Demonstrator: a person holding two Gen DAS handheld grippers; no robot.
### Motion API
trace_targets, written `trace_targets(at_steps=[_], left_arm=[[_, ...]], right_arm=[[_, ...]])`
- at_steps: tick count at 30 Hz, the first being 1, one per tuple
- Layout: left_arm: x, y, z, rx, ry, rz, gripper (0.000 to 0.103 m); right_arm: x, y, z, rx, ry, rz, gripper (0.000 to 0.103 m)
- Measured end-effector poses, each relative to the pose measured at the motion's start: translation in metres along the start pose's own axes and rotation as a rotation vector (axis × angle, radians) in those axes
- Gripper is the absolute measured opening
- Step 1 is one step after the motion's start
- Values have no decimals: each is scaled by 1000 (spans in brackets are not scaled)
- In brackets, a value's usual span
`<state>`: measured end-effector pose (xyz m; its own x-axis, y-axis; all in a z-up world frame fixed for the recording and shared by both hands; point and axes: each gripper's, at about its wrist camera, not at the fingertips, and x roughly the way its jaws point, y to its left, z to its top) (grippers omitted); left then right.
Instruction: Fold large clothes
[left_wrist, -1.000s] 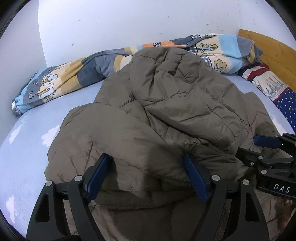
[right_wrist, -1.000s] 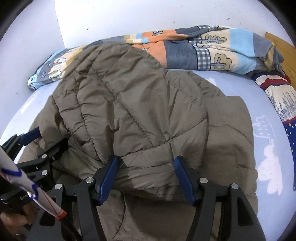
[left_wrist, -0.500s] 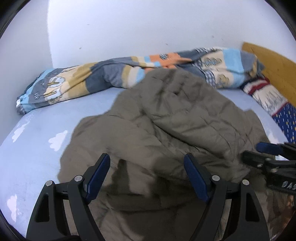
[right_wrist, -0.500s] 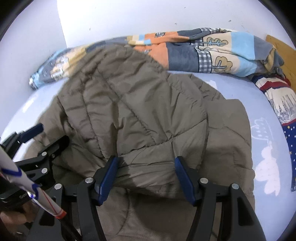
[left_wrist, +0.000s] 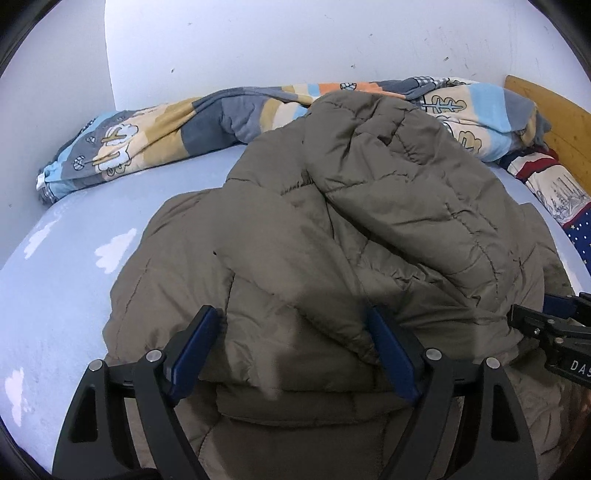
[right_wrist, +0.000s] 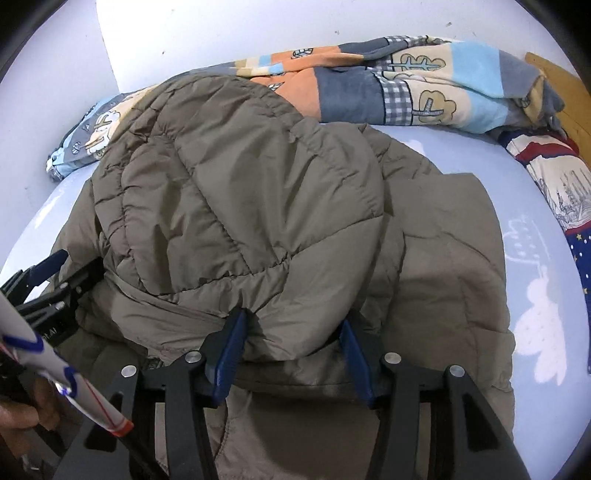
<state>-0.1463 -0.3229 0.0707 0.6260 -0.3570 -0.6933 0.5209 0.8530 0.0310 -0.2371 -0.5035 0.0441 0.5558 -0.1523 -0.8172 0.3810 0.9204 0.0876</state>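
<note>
Two grippers work at the near edge of a bed covered by a pale blue sheet with white cloud shapes. One large olive-brown quilted jacket lies heaped across the middle of the bed, its upper layer folded back in a puffy mound that reaches toward the far edge. The left gripper has its blue pads wide apart, with a thick fold of the jacket's near hem bulging between them; whether the pads actually press the cloth cannot be told. The right gripper has just been narrowing its jaws, and a bunched fold of the jacket's upper layer sits between its blue pads, which touch the cloth on both sides. Along the far edge of the bed, against the white wall, lies a rumpled patchwork blanket in orange, grey, blue and cream. A wooden headboard stands at the far right corner.
</note>
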Motion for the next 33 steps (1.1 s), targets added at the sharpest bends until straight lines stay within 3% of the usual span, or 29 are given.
trace_targets(at_steps=[3,13,21,33], left_arm=[[-17,2,0,-6,-15,-12,83],[-95,-1,-18,32,-48,-33,83],[-125,4,-71,18,31,-36,83],[-152,4,-144,48,121,-22,83]], right_arm=[[-4,-1,-1,-5,-4,-3,56],[-77,13,-16,0,-41,53,58],[-114,33,-79,10,-16,87,63],[-126,48,-177,-45,98,25,63]])
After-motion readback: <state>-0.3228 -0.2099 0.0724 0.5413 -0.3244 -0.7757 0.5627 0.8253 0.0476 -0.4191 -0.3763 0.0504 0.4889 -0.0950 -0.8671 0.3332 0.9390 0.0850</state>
